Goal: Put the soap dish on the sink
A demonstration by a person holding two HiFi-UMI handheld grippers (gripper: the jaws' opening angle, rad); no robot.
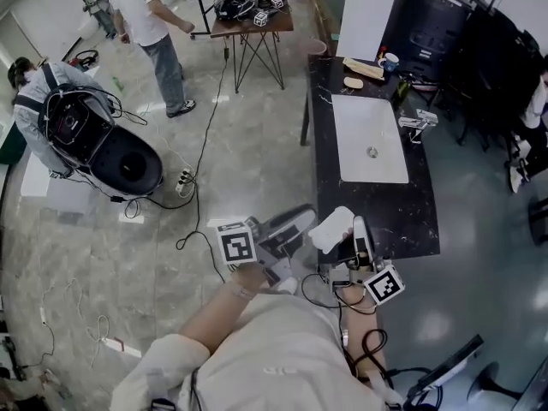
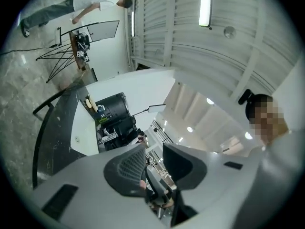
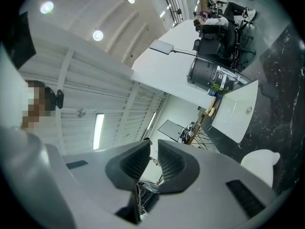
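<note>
The white soap dish [image 1: 330, 228] lies at the near left corner of the black counter [image 1: 385, 212]; the right gripper view shows this soap dish [image 3: 259, 166] low at the right, outside the jaws. The white sink [image 1: 370, 139] is set into the counter farther back. My left gripper [image 1: 300, 217] hangs just left of the dish, off the counter's edge, its jaws a little apart with nothing between them [image 2: 155, 154]. My right gripper [image 1: 358, 225] is right beside the dish on its right; in its own view the right gripper [image 3: 153, 149] points up and away with the jaws together and empty.
A tap [image 1: 419, 122] stands at the sink's right, with a cup [image 1: 390, 61] and wooden items behind it. Office chairs [image 1: 501, 67] crowd the right. On the floor at left are a black round machine [image 1: 111, 157], cables, a small table [image 1: 253, 24] and people.
</note>
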